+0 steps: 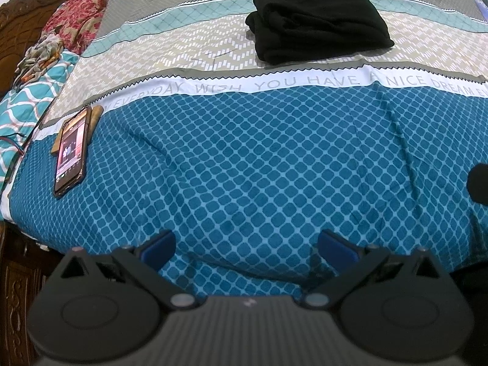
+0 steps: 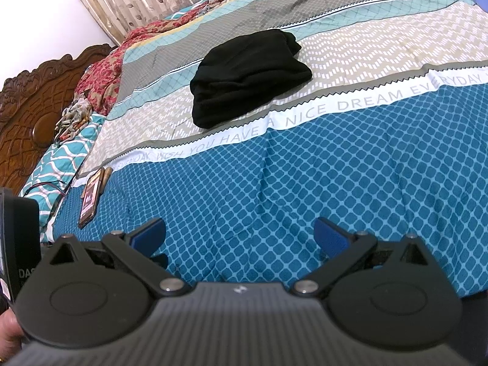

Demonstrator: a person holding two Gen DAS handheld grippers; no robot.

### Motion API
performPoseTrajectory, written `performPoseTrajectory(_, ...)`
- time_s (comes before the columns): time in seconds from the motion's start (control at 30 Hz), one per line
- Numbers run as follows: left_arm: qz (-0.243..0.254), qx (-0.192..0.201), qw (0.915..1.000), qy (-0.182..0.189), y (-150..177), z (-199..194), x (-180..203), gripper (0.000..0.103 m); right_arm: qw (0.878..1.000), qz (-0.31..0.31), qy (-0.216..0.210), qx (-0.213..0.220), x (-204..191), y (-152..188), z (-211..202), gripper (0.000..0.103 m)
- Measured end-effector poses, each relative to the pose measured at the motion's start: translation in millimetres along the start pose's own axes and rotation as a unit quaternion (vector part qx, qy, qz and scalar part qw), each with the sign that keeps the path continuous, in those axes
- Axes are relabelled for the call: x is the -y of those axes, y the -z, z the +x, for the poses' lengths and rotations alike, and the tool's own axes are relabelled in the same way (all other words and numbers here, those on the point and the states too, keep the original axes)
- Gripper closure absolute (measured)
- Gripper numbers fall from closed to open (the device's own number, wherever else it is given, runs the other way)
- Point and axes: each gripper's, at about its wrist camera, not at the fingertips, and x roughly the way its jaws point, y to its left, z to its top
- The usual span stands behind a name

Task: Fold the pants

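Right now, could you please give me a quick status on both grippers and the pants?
Left gripper open, empty, over the bedspread. Right gripper open, empty. Black pants lie folded, untouched. Phone off to the side, not in the way.

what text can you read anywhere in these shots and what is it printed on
"EVERYDAY WISH YOU HAVE A NICE DREAM EVERYDAY" on the white band of the bedsheet, running past the folded black pants.
"DAS", cut off by the frame edge, on the black device at the left of the right wrist view.
The phone screen is lit, but its content is too blurred to read.
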Motion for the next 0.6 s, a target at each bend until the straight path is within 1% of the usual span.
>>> performPoseTrajectory(0.6,0.002,0.007,1.0,0.005,1.9,-5.5,-0.1,0.0,1.0,-0.002,0.001,0.007,-6.3,3.2,-4.6,0.0)
